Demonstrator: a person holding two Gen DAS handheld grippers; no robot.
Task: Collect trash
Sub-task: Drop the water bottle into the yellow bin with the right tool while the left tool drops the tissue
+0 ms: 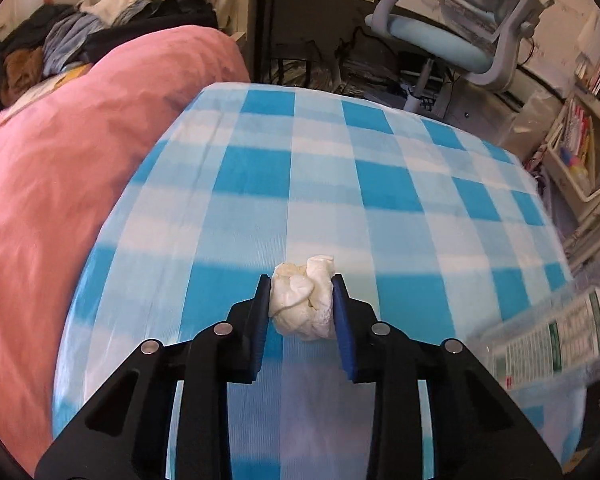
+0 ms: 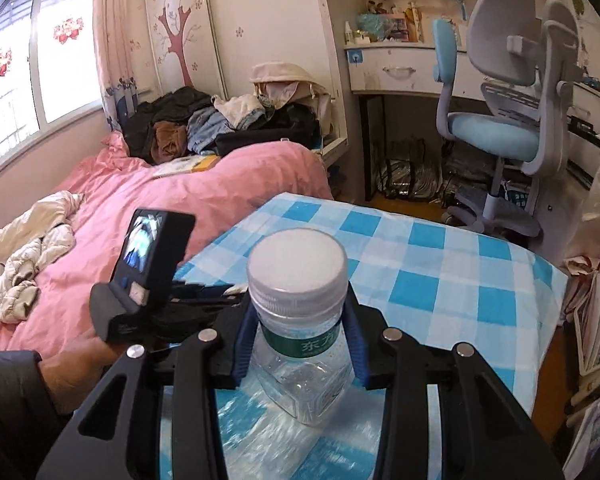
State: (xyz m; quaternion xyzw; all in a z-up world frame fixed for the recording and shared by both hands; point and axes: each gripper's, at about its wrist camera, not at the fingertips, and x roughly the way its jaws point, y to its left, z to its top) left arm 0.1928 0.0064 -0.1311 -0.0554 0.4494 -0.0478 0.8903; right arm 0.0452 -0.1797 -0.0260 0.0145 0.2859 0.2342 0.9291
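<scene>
The table with the blue and white checked cloth stands just beside the bed with the pink quilt, and both pieces of trash are over this cloth. Your left gripper is closed on the crumpled white paper ball only near the fingertips, so I think a quick swing can let it slip out onto the quilt. Your right gripper clamps the clear plastic bottle with white cap at its neck; the thin plastic may bend and the bottle may tilt out.
</scene>
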